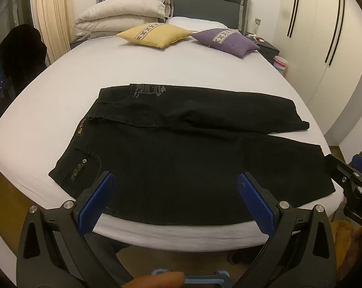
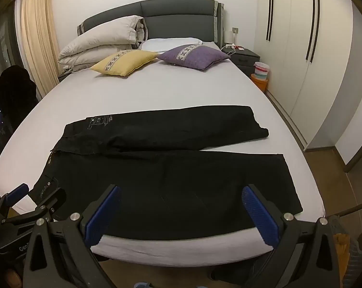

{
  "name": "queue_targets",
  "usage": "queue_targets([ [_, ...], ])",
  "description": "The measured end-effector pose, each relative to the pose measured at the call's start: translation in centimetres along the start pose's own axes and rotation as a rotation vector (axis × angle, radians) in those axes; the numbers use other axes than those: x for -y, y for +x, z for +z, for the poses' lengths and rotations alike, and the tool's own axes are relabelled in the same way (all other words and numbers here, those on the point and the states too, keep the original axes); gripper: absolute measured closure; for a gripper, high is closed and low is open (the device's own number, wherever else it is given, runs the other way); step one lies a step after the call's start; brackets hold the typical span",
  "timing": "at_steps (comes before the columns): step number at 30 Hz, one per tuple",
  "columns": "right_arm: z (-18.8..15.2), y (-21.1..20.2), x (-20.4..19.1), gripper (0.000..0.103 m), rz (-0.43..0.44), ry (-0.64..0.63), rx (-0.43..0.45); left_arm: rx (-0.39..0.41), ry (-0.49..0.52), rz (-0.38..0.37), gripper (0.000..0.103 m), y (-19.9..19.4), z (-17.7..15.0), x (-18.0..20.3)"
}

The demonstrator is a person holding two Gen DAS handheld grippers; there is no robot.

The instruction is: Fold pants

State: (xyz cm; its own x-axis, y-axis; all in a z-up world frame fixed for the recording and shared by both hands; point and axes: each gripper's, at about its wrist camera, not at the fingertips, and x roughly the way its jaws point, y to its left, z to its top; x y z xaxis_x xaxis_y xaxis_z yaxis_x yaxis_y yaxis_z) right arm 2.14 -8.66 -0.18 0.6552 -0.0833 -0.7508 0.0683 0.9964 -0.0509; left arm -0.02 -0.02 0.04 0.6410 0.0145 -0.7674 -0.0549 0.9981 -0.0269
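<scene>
Black pants (image 1: 181, 148) lie flat across the foot of the white bed (image 1: 132, 67), waistband to the left, both legs spread to the right. They also show in the right wrist view (image 2: 161, 168). My left gripper (image 1: 176, 182) is open and empty, hovering just before the near leg at the bed's front edge. My right gripper (image 2: 181, 194) is open and empty over the near leg's lower part. The right gripper shows at the left wrist view's right edge (image 1: 356, 180), and the left gripper shows at the right wrist view's lower left (image 2: 29, 201).
Yellow cushion (image 1: 154, 34), purple cushion (image 1: 225, 40) and a folded beige duvet (image 1: 123, 14) lie at the headboard end. A nightstand (image 2: 241, 56) and a small bin (image 2: 261, 68) stand right of the bed by white wardrobes (image 2: 313, 60). A dark chair (image 1: 20, 52) stands left.
</scene>
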Motion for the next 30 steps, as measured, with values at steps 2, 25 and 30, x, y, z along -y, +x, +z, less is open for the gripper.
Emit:
queue_targets([
  [2,0.00,0.01,0.01,0.000,-0.003,-0.002,-0.003,0.001,0.001,0.000,0.000,-0.01,0.01,0.01],
  [25,0.64,-0.15,-0.05,0.000,-0.012,-0.009,-0.011,-0.005,-0.004,-0.006,0.000,0.50,-0.60,-0.22],
  [30,0.04,0.02,-0.46,0.000,-0.014,-0.009,-0.008,-0.007,-0.003,-0.005,0.000,0.53,-0.60,-0.22],
])
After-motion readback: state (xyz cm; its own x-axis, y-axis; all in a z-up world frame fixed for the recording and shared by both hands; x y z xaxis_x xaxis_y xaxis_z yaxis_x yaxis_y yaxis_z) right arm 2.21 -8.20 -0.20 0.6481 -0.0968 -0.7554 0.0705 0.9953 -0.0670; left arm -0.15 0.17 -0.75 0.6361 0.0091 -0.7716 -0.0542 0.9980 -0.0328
